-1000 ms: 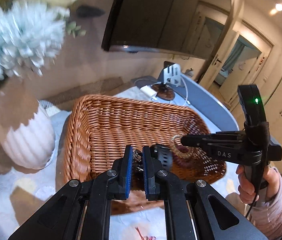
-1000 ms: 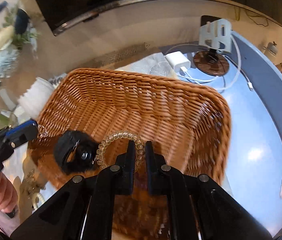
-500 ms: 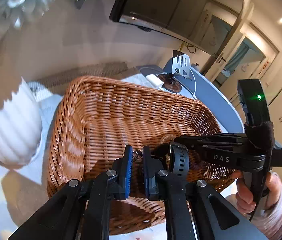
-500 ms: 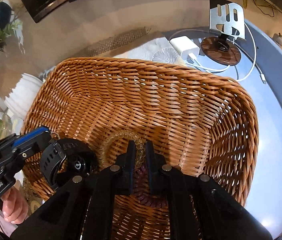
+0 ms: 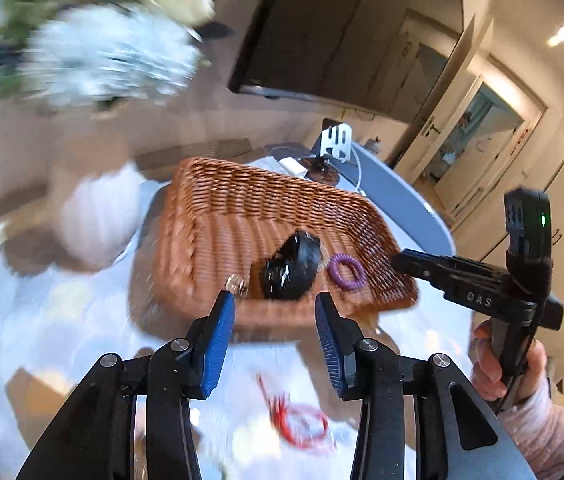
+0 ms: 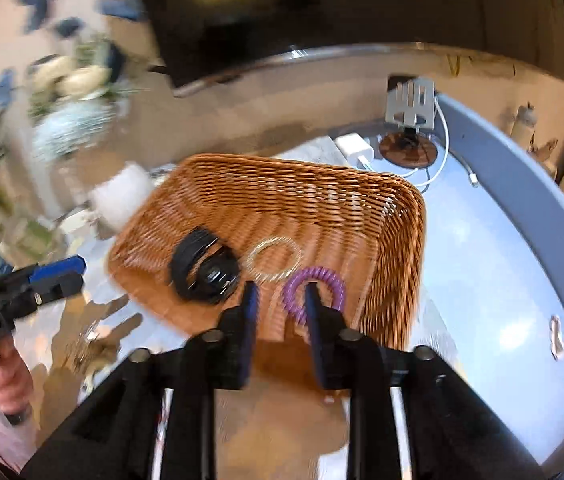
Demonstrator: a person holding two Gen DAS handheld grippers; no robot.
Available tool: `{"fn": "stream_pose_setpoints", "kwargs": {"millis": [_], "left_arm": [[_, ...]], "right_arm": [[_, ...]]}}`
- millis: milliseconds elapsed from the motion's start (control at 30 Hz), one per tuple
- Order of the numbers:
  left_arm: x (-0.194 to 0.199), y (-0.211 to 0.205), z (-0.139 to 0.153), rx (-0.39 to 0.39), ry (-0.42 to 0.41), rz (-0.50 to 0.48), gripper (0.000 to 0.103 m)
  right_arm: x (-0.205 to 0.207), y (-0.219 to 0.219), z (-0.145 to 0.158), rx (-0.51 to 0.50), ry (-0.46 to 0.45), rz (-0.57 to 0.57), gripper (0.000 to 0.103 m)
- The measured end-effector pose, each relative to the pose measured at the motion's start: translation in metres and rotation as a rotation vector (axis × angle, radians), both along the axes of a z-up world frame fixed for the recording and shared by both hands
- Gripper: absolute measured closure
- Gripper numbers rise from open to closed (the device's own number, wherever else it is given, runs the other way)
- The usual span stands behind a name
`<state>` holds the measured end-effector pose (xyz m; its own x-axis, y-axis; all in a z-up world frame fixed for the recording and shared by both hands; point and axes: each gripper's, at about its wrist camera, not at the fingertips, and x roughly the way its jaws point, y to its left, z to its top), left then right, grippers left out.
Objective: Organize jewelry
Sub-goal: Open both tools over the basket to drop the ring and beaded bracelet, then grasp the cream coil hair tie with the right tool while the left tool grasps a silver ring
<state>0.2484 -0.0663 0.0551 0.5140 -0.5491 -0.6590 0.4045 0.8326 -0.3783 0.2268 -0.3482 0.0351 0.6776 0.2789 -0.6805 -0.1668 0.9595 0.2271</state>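
A wicker basket [image 5: 218, 208] [image 6: 322, 196] stands on the table. Inside it lie a black watch [image 5: 292, 270] [image 6: 204, 274], a purple coil bracelet [image 5: 347, 271] [image 6: 316, 286] and a clear bead bracelet [image 6: 275, 259]. My left gripper [image 5: 275, 308] is open and empty, just in front of the basket's near rim. My right gripper [image 6: 279, 294] is open and empty above the basket's near edge; in the left wrist view it [image 5: 396, 259] shows at the basket's right corner. A red cord [image 5: 302, 420] lies on the table below the left gripper.
A white ribbed vase [image 5: 98, 216] with pale flowers [image 5: 110, 60] stands left of the basket. A phone stand [image 6: 410, 120], a white charger [image 6: 356, 150] and cable lie behind it. A dark screen [image 6: 342, 8] hangs on the wall. More jewelry [image 6: 90, 344] lies on the tablecloth.
Both grippers opened and pulled back from the basket. The left let go of the black watch, the right let go of the bracelets; all now lie in the basket.
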Motion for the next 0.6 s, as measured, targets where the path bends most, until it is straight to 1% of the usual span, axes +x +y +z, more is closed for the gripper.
{"fn": "stream_pose_setpoints", "kwargs": {"millis": [67, 100, 167, 300, 433, 600], "left_arm": [[-0.028, 0.024, 0.005, 0.003, -0.021, 0.037, 0.054], [-0.039, 0.034, 0.007, 0.005, -0.030, 0.054, 0.053], [-0.065, 0.059, 0.008, 0.006, -0.044, 0.094, 0.052], [-0.105, 0.098, -0.002, -0.001, -0.027, 0.157, 0.052], [-0.131, 0.127, -0.018, 0.005, 0.000, 0.207, 0.052], [-0.147, 0.150, -0.043, 0.014, 0.041, 0.243, 0.052]], "right_arm": [[-0.031, 0.005, 0.001, -0.020, -0.042, 0.020, 0.065], [-0.044, 0.010, 0.000, -0.027, -0.054, 0.037, 0.065], [-0.068, 0.020, -0.005, -0.039, -0.074, 0.073, 0.065], [-0.106, 0.046, -0.020, -0.032, -0.102, 0.162, 0.065], [-0.121, 0.070, -0.041, -0.025, -0.082, 0.208, 0.065], [-0.125, 0.091, -0.063, -0.012, -0.042, 0.248, 0.065]]}}
